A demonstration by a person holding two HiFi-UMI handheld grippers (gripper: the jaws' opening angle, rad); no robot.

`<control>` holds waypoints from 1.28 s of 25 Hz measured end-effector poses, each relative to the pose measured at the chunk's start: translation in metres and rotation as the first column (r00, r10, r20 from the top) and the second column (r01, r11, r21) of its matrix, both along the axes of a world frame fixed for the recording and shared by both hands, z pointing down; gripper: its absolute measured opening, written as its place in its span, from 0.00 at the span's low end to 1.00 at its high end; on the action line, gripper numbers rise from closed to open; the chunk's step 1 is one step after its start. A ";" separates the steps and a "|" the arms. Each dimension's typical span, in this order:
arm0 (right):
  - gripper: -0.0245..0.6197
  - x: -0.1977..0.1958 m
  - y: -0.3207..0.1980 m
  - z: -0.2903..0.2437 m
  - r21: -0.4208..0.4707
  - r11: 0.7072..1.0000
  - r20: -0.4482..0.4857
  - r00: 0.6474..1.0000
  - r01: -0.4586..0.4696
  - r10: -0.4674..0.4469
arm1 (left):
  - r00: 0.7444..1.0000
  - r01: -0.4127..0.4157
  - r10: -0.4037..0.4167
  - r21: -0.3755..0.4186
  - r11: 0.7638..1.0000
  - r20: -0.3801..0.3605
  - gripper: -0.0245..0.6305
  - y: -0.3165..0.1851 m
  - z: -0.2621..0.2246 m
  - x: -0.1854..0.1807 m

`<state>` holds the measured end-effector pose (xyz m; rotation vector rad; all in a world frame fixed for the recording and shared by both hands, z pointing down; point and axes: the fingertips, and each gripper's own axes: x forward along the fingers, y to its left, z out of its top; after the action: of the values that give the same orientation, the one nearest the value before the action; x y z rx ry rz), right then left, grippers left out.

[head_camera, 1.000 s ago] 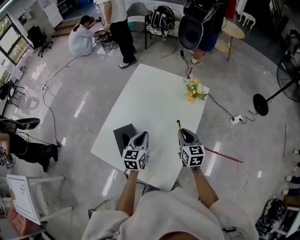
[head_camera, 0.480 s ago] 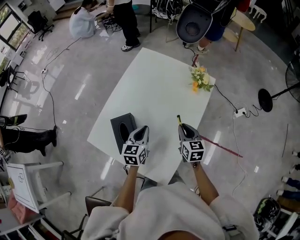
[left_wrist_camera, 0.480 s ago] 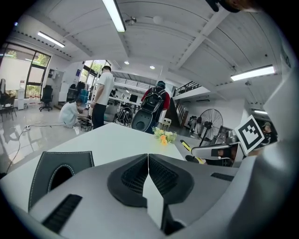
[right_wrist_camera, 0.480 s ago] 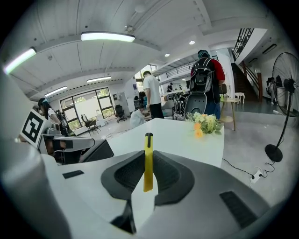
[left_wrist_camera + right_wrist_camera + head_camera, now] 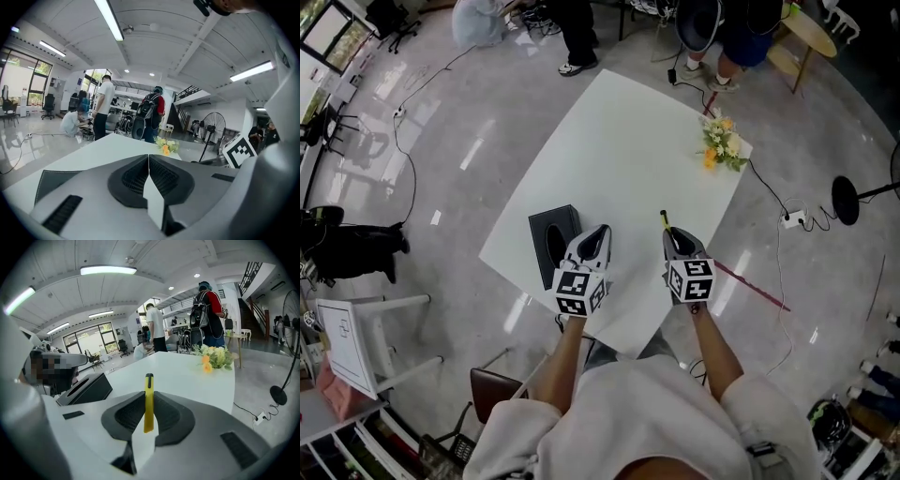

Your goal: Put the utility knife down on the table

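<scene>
Pinching the yellow utility knife [image 5: 148, 401] edge-on in the right gripper [image 5: 148, 414], with the dark tip poking out ahead of the pads. Hanging over the near right part of the white table [image 5: 619, 150], by the look of the head view, and apparently not set down yet. Thin hold, that: could swivel or squirt out sideways if the squeeze goes uneven on the way down. Could bounce and skitter if let go too high, and might go over the table's near edge onto the floor. Could jab the tabletop if landed tip-first, so better laid flat. Keeping the left gripper [image 5: 598, 236] pressed together on nothing, just beside the black tissue box [image 5: 551, 242]. Little risk there, barring a nudge. Well clear of the flowers [image 5: 721, 141] at the far corner.
</scene>
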<state>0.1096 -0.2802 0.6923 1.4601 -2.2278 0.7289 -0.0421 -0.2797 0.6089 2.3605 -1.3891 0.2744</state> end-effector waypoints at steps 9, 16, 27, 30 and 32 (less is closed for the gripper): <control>0.15 -0.022 -0.057 0.011 -0.015 0.998 -0.040 0.997 0.064 -0.064 | 0.999 0.037 -0.037 -0.025 0.999 0.004 0.07 0.015 0.010 -0.009; 0.15 -0.040 -0.092 0.031 -0.077 0.991 -0.090 0.989 0.109 -0.116 | 0.997 0.074 -0.074 -0.039 0.996 0.002 0.07 0.022 0.013 -0.019; 0.15 -0.044 -0.095 0.092 -0.259 0.956 -0.190 0.963 0.136 -0.189 | 0.996 0.092 -0.092 -0.065 0.994 0.000 0.07 0.031 0.022 -0.023; 0.15 -0.042 -0.092 0.095 -0.300 0.945 -0.226 0.953 0.129 -0.202 | 0.996 0.093 -0.093 -0.063 0.994 -0.001 0.07 0.031 0.020 -0.022; 0.15 -0.043 -0.091 0.097 -0.312 0.940 -0.240 0.946 0.139 -0.220 | 0.996 0.091 -0.091 -0.061 0.994 0.000 0.07 0.031 0.020 -0.022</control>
<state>0.0669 -0.3716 0.7889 1.1201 -1.9198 0.7125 -0.0642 -0.2483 0.6285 2.2408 -1.4611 0.2845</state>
